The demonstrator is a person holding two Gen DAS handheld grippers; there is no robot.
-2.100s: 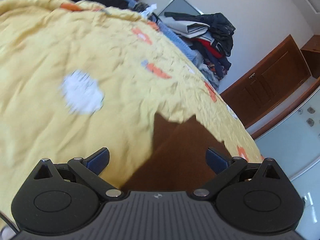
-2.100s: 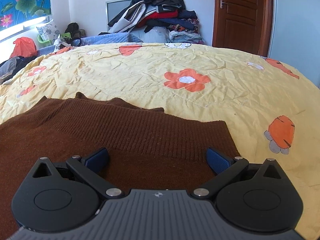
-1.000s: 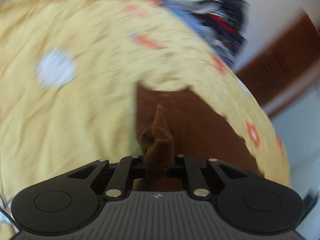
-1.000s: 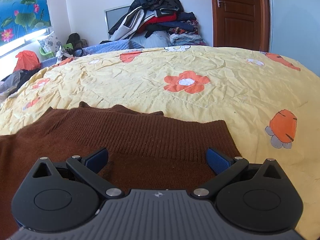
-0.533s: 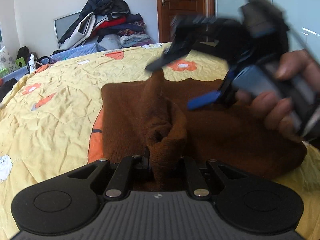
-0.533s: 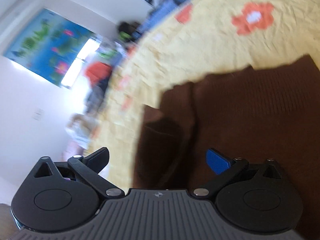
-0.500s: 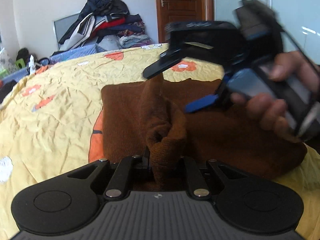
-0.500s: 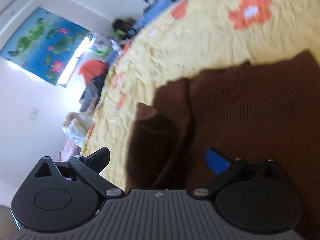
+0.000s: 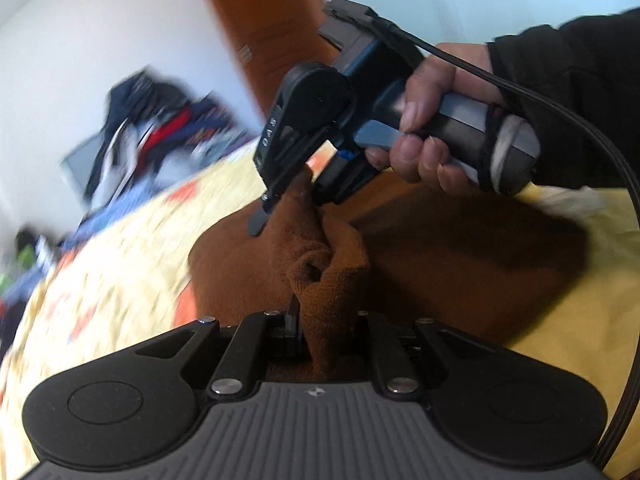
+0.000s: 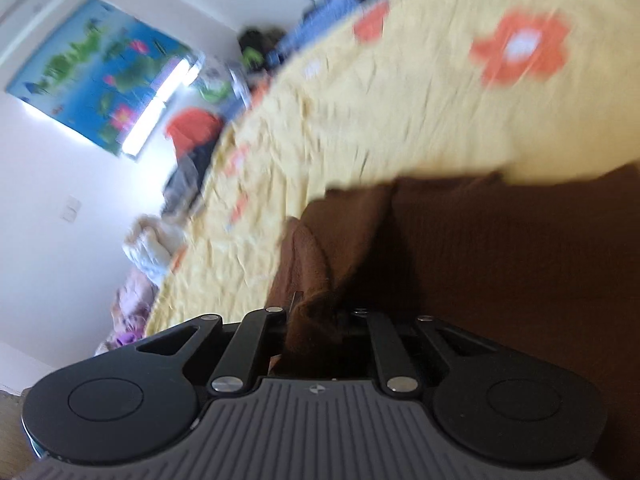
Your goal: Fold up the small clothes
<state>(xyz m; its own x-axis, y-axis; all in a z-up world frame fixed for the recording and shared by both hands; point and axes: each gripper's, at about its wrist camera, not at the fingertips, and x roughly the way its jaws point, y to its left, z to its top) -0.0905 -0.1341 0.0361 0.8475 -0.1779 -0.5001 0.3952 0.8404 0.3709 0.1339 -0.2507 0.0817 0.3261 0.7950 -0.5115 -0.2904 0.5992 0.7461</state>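
A brown knit sweater (image 9: 460, 248) lies on a yellow flowered bedsheet (image 9: 120, 280). My left gripper (image 9: 326, 320) is shut on a bunched fold of the sweater and lifts it off the bed. My right gripper (image 10: 320, 316) is shut on another part of the same fold of the sweater (image 10: 520, 264). In the left wrist view the right gripper (image 9: 296, 196), held by a hand, pinches the far end of the raised fold. The sheet also shows in the right wrist view (image 10: 400, 112). Both views are tilted and blurred.
A pile of clothes (image 9: 160, 128) lies at the far side of the bed, by a brown door (image 9: 256, 32). A blue flower picture (image 10: 96, 76) hangs on the wall. More clothes (image 10: 188, 140) lie off the bed's left side.
My right gripper has shut on the raised fold of the sweater; half a second ago it was open above it. Both grippers have tilted. The left stays shut on the fold.
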